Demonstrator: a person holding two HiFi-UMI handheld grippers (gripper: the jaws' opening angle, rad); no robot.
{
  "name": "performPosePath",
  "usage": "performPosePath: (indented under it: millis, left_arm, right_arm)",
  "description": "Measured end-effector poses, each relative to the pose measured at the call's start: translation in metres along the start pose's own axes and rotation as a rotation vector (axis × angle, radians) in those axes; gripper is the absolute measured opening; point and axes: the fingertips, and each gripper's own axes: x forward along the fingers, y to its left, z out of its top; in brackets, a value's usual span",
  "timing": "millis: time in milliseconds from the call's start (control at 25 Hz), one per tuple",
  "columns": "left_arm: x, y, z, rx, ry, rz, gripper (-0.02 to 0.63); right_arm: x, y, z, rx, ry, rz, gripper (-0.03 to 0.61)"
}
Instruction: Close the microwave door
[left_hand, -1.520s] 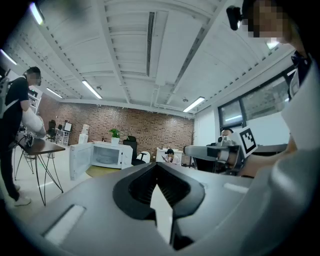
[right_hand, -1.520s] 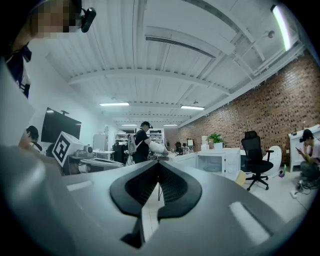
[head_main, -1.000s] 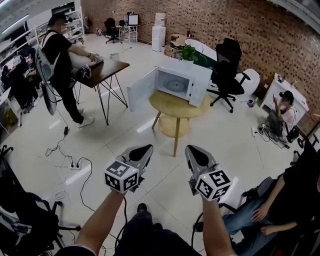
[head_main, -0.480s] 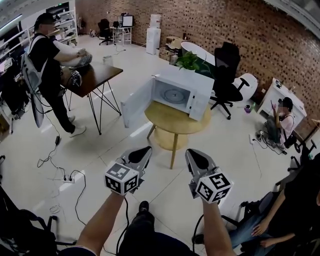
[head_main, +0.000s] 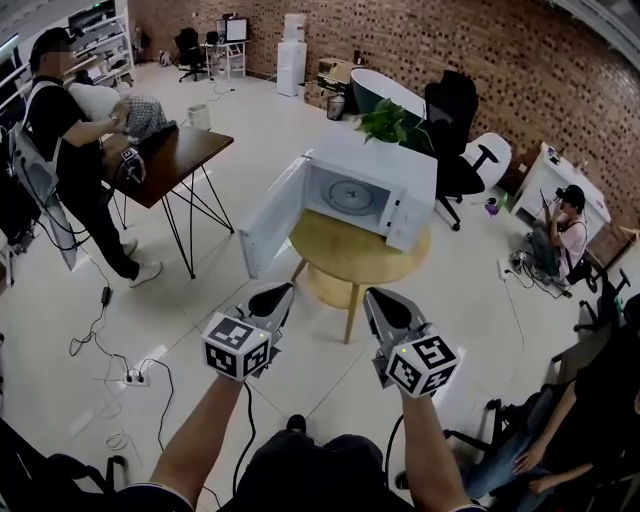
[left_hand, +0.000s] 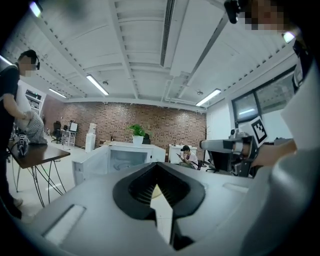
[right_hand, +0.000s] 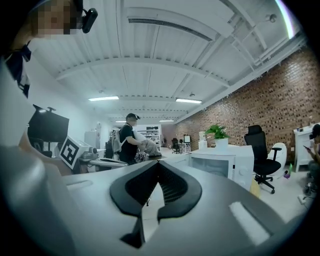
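Left gripper (head_main: 278, 293) and right gripper (head_main: 378, 297) are held closed and empty, well short of the microwave (head_main: 385, 185) set ahead on the round table (head_main: 345, 257). Its door (head_main: 268, 218) is swung out leftward, nearer the left gripper.

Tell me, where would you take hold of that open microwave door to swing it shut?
Best at the free edge of the microwave door, farthest from the hinge, coming from its left, outer face. It stands swung wide off the left front of the microwave, so a push there likely turns it easiest. The left gripper, jaws together, is on that side.
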Motion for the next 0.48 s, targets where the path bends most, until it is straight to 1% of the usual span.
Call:
performPosePath:
  millis: [120, 240, 360, 480]
  left_arm:
    - [0.01, 0.023, -0.002, 0.0, 0.013, 0.005, 0.008]
    - [0.012, 0.038, -0.01, -0.009, 0.034, 0.017, 0.008]
    - [0.016, 0.057, -0.006, -0.001, 0.035, 0.038, 0.009]
    - [0.022, 0.077, -0.007, 0.004, 0.043, 0.076, 0.008]
  right_arm:
    - [0.022, -0.011, -0.001, 0.007, 0.002, -0.014, 0.002]
    - [0.032, -0.018, -0.005, 0.02, 0.01, -0.024, 0.002]
    - [0.05, -0.023, -0.002, 0.013, 0.003, -0.01, 0.002]
    - [0.068, -0.029, -0.006, -0.006, 0.016, 0.012, 0.002]
